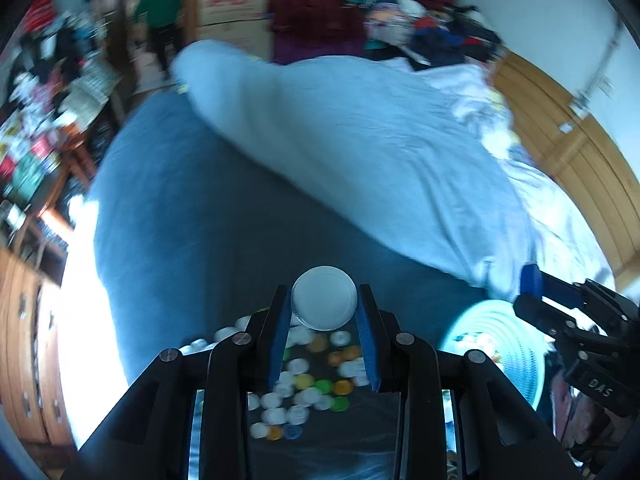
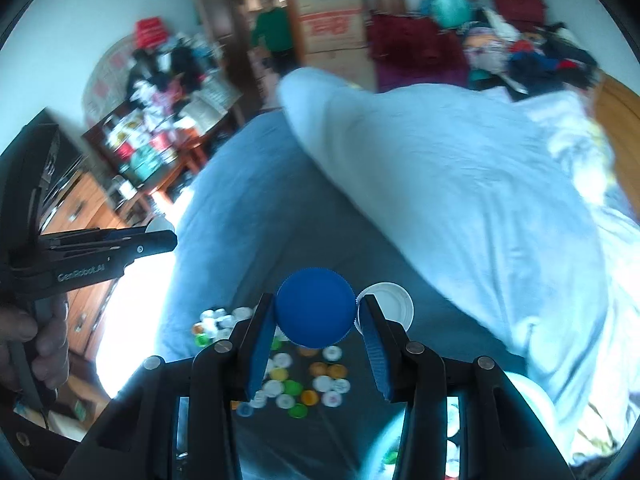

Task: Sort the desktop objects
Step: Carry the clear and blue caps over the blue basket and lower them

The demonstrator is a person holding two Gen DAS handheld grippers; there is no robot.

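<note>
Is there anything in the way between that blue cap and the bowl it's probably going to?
Nothing visible blocks it. The right gripper holds the blue cap above the loose caps; the pale bowl sits low to its right, with only the bedcover between.

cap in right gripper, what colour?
Blue cap, ridged edge, clamped in the right gripper; clearest in the right wrist view.

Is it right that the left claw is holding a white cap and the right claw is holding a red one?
Not quite. The left claw does hold a round white plastic bottle cap, but the round plastic bottle cap in the right claw is blue, not red. The right wrist view shows it pinched between the fingers.
</note>
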